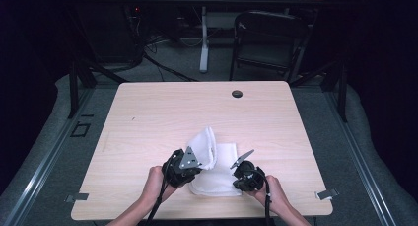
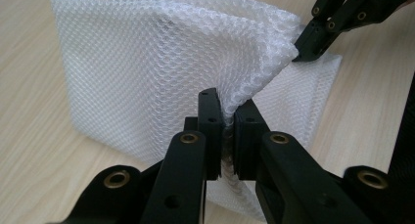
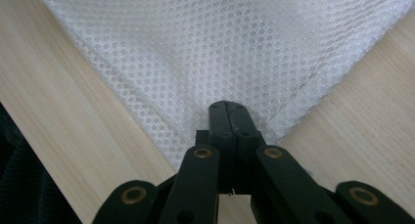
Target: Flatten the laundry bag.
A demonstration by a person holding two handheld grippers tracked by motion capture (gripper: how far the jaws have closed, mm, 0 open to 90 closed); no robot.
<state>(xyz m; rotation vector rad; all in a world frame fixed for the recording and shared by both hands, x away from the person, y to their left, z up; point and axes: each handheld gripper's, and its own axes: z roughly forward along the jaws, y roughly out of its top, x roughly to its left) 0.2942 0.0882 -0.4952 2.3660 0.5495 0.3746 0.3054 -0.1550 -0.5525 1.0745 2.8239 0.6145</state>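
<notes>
Left hand-held gripper (image 2: 228,136), black, is clamped on a raised fold of white honeycomb mesh cloth (image 1: 212,162) at the table's (image 1: 148,117) near edge. Right hand-held gripper (image 3: 230,119) pinches the cloth's flat corner, jaws fully together. Beyond the cloth, a dark round grommet (image 1: 237,94) sits in the pale woodgrain.

No readable text, label, brand, number or sign anywhere.
</notes>
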